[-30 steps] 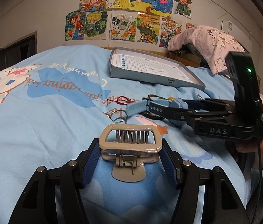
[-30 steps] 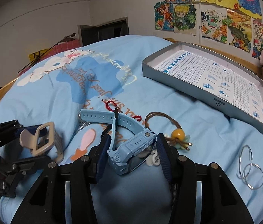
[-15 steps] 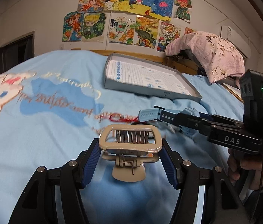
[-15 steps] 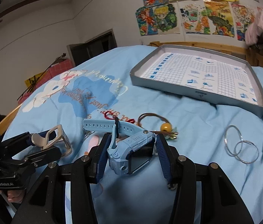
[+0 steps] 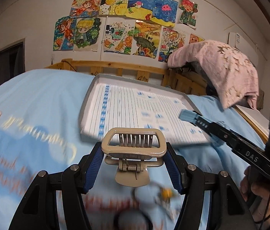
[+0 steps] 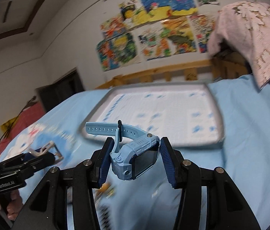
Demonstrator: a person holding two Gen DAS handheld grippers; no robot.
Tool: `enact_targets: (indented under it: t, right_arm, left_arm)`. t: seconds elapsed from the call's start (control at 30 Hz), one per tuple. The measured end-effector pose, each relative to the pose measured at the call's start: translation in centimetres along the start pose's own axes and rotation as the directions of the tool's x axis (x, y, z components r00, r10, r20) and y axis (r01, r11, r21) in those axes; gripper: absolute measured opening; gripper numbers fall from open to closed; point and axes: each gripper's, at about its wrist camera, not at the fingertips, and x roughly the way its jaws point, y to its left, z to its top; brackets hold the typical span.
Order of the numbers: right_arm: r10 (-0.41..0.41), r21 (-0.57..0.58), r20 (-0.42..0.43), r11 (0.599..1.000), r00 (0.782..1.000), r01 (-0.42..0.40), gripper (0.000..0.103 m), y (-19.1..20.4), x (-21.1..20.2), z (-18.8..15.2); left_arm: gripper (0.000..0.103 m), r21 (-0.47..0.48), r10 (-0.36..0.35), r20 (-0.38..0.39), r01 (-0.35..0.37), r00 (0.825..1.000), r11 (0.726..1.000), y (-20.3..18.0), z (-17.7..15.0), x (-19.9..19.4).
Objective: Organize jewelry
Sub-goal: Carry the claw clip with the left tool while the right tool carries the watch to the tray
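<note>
My left gripper (image 5: 134,153) is shut on a beige hair claw clip (image 5: 134,143) and holds it in the air just short of the grey tray's near edge. The grey tray (image 5: 94,80) with a gridded paper lining lies on the blue bed. My right gripper (image 6: 135,153) is shut on a light blue smartwatch (image 6: 135,157), also raised, in front of the tray (image 6: 214,95). The right gripper and the watch strap (image 5: 187,115) show at the right of the left wrist view. The left gripper with the clip (image 6: 48,149) shows at the left of the right wrist view.
A hair tie with a yellow bead (image 5: 166,192) lies blurred on the blue bedsheet (image 5: 39,99) below the left gripper. A wooden bed rail (image 5: 127,71) runs behind the tray. A pink cloth (image 5: 225,69) hangs at the right. Drawings cover the wall.
Both grippers have risen off the bed and moved forward toward the tray, each still holding its item. The tray now looms larger; the loose items have dropped below.
</note>
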Motion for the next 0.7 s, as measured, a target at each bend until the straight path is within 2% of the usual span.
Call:
enact_targets:
  t: [0.13,0.3,0.5,0.67,0.7]
  right_arm:
    - [-0.059,0.016,0.028,0.998,0.998,0.059,0.044,-2.0,3.3,2.1]
    - [-0.127,0.029,0.004,0.991,0.992,0.127,0.044,-4.0,7.2,3.9]
    - [-0.154,0.043,-0.055,0.987,0.987,0.157,0.044,-5.2,10.3,3.1]
    - [-0.169,0.036,-0.1,0.984,0.98,0.174,0.045,-5.3,11.6,1.7]
    - [-0.169,0.039,-0.105,0.984,0.98,0.174,0.045,-5.3,11.8,1.6]
  left_arm:
    - [0.06,-0.017,0.006,-0.021,-0.006,1.0,1.0,-0.2,2.5,4.9]
    - [0.06,-0.031,0.02,-0.06,-0.022,0.998,0.999,-0.4,4.0,9.2]
    - [0.06,0.002,0.059,-0.112,-0.059,0.992,0.998,-0.9,3.6,12.4]
    - [0.061,0.012,0.083,-0.139,-0.082,0.987,0.997,-1.1,2.9,13.3]
    - [0.065,0.014,0.084,-0.146,-0.083,0.986,0.996,-1.1,2.8,13.3]
